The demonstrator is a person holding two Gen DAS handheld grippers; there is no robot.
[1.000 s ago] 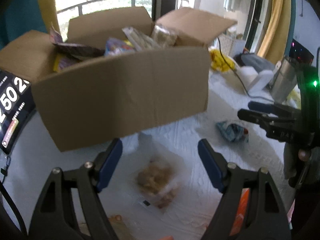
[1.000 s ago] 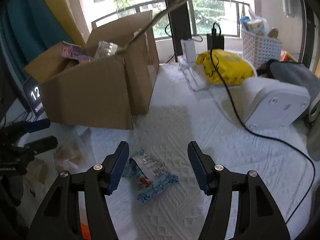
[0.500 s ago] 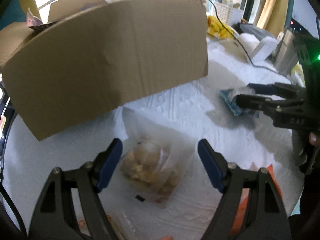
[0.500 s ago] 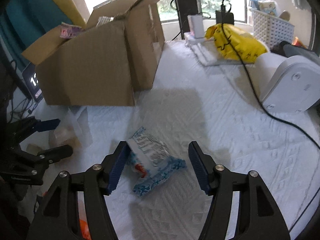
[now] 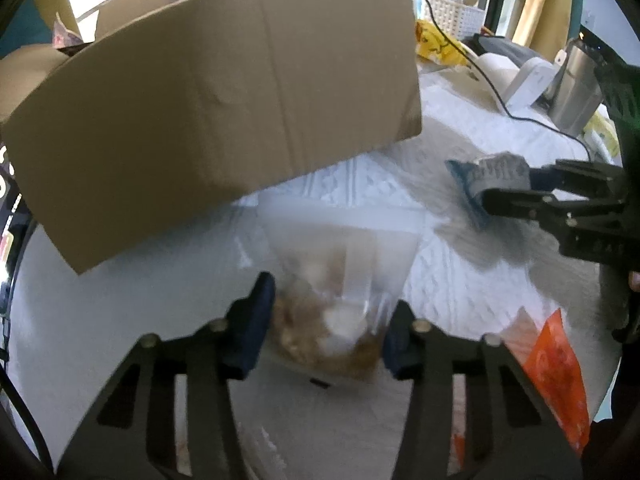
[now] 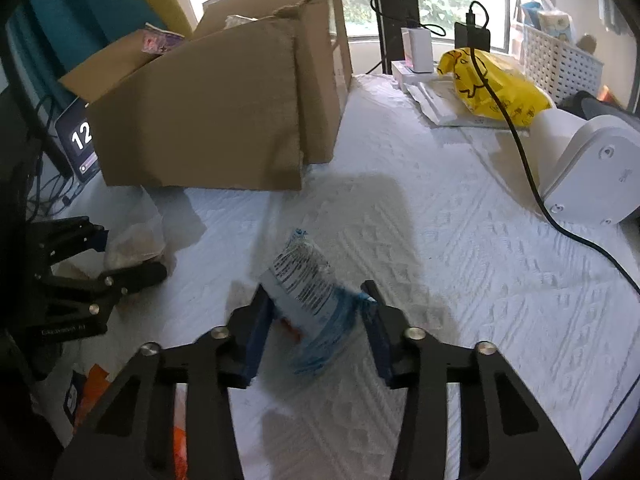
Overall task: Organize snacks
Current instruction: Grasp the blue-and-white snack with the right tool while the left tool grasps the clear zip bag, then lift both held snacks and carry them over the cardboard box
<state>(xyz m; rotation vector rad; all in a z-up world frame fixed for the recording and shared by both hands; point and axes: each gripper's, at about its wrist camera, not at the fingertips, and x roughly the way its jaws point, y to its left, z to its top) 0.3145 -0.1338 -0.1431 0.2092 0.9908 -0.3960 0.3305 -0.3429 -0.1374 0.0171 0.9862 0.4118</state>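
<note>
Both tongs closing on snacks lying on the white cloth before the cardboard box [image 6: 208, 112].

My left gripper [image 5: 326, 328] pinches the clear bag [image 5: 332, 312], my right gripper [image 6: 316, 328] the blue packet [image 6: 308, 292]; slick film may slip when lifted.

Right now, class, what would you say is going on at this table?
A person is sorting snacks with a handheld gripper in each hand. The left gripper is closing around a clear bag of brown snacks lying in front of the cardboard box. The right gripper is closing on a blue and white snack packet on the white cloth. Both snacks are between the jaws and not yet lifted. The box already holds other packets.
</note>
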